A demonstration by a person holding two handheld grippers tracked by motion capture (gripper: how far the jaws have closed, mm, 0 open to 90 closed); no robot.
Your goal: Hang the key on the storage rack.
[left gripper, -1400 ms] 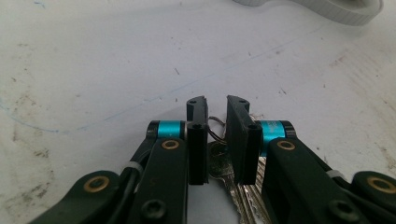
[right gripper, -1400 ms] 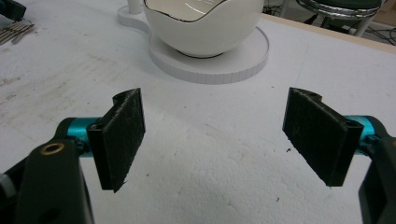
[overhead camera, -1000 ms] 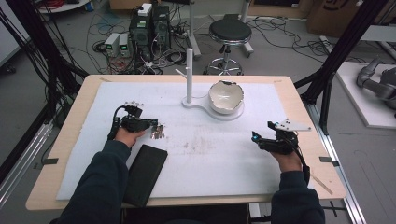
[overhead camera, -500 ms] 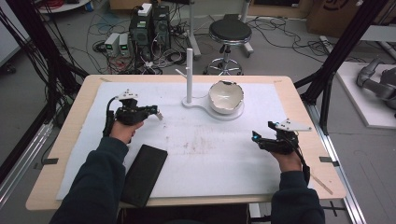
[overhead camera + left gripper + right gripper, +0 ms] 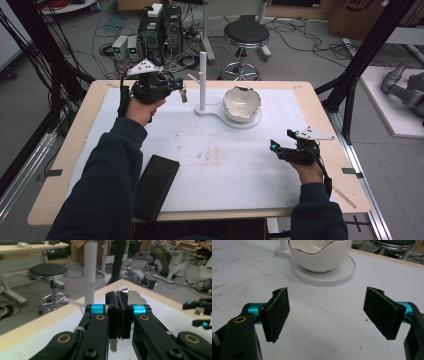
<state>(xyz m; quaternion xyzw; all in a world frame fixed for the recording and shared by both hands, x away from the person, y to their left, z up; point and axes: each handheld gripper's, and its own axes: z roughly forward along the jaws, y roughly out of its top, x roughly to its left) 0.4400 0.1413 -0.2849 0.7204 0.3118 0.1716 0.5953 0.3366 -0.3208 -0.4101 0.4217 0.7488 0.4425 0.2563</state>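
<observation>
A white stand has a tall post (image 5: 203, 80) with short side branches and an egg-shaped white bowl (image 5: 242, 104) on its round base. My left gripper (image 5: 182, 88) is raised at the back left, just left of the post. It is shut on a small silvery dangling piece (image 5: 183, 95). In the left gripper view the jaws (image 5: 117, 296) are pressed together, the silvery piece (image 5: 113, 345) hangs below them, and the post (image 5: 90, 272) rises close behind. My right gripper (image 5: 274, 147) rests low at the right, open and empty. Its pads (image 5: 277, 312) face the bowl (image 5: 319, 255).
A flat black rectangular object (image 5: 156, 185) lies near the front left of the white mat (image 5: 225, 160). Beyond the table's far edge stand a black stool (image 5: 246, 35) and electronics boxes with cables (image 5: 155, 30). Black frame posts flank the table.
My left gripper has lifted off the mat with the silvery piece and moved back and right, toward the post. The right gripper has stayed where it was.
</observation>
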